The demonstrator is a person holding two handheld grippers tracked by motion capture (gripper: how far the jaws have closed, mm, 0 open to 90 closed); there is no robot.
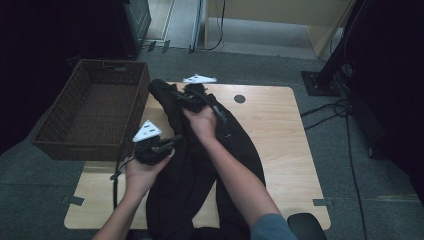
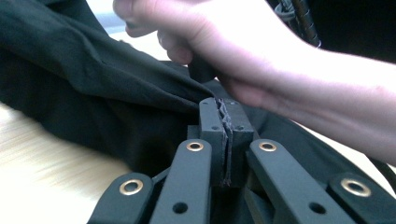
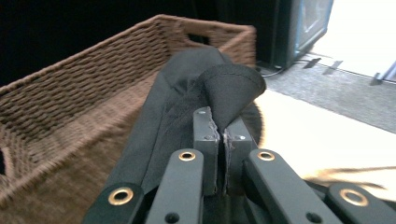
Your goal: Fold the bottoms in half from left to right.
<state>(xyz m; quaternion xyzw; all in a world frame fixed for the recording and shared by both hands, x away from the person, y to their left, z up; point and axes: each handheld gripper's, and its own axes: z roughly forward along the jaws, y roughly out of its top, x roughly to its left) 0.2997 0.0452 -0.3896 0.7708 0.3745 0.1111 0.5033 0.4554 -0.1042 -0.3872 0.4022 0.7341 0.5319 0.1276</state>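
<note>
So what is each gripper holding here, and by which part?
Both are shut on the black garment: the left gripper pinches a fold of fabric, the right gripper a stitched hem edge.

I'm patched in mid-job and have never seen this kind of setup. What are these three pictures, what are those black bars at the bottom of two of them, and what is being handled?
There is no robot arm here. A person holds a hand-operated two-jaw clamp in each hand. The high view looks down on the wooden table from the person's side, with the forearms coming in from the bottom. The other two pictures come from small cameras riding on the clamps; the black bars are each clamp's own jaws.

The left gripper is shut on a fold of the black garment, which lies draped down the table. Its view also shows the person's other hand. The right gripper is shut on a hemmed edge of the same garment at its far end. A brown wicker basket sits at the table's left edge, and its inside looks empty.
</note>
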